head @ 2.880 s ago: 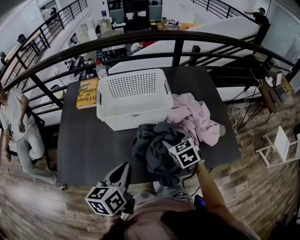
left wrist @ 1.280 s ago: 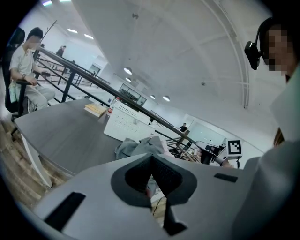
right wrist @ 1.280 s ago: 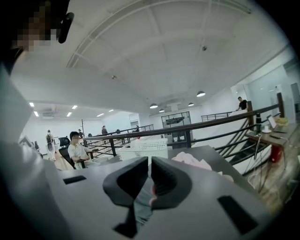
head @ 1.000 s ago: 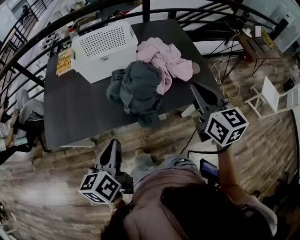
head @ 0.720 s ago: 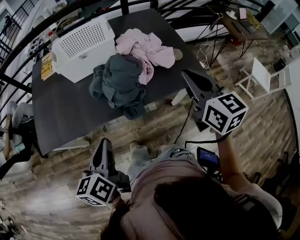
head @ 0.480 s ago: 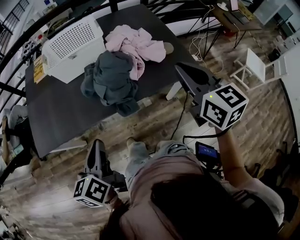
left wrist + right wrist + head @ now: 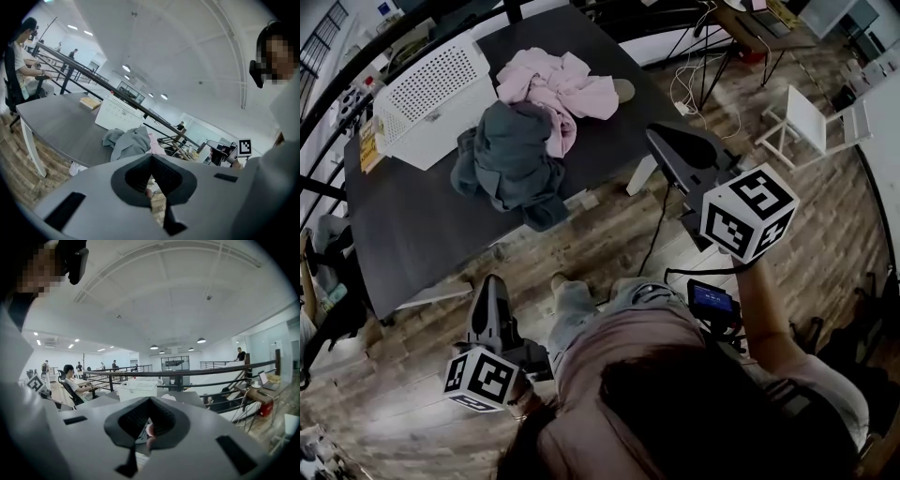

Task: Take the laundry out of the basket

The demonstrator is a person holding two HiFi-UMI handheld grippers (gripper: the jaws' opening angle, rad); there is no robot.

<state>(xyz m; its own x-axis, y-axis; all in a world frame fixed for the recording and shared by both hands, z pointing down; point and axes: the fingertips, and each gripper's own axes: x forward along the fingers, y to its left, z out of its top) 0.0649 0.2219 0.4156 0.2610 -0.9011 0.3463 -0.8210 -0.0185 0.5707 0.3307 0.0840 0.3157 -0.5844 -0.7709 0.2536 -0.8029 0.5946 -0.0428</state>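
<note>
The white perforated basket (image 7: 422, 94) stands on the dark table (image 7: 403, 234) at the upper left. Beside it lie a grey garment (image 7: 511, 159) and a pink garment (image 7: 558, 84), both outside the basket. My left gripper (image 7: 492, 286) hangs over the wooden floor, well short of the table's near edge, shut and empty. My right gripper (image 7: 656, 136) is off the table's right corner, shut with nothing in it. The left gripper view shows the basket (image 7: 117, 112) and grey garment (image 7: 126, 140) beyond the closed left gripper (image 7: 150, 157). The right gripper (image 7: 149, 401) points toward the basket (image 7: 138, 390).
A yellow book (image 7: 368, 141) lies on the table left of the basket. A white stool (image 7: 811, 122) and loose cables (image 7: 694, 84) are on the floor at the right. A black railing (image 7: 187, 373) runs behind the table. A seated person (image 7: 319, 281) is at the far left.
Both grippers have drawn back from the table and now hang over the floor. The right gripper, earlier over the grey garment, is clear of it. The table has slid toward the upper left.
</note>
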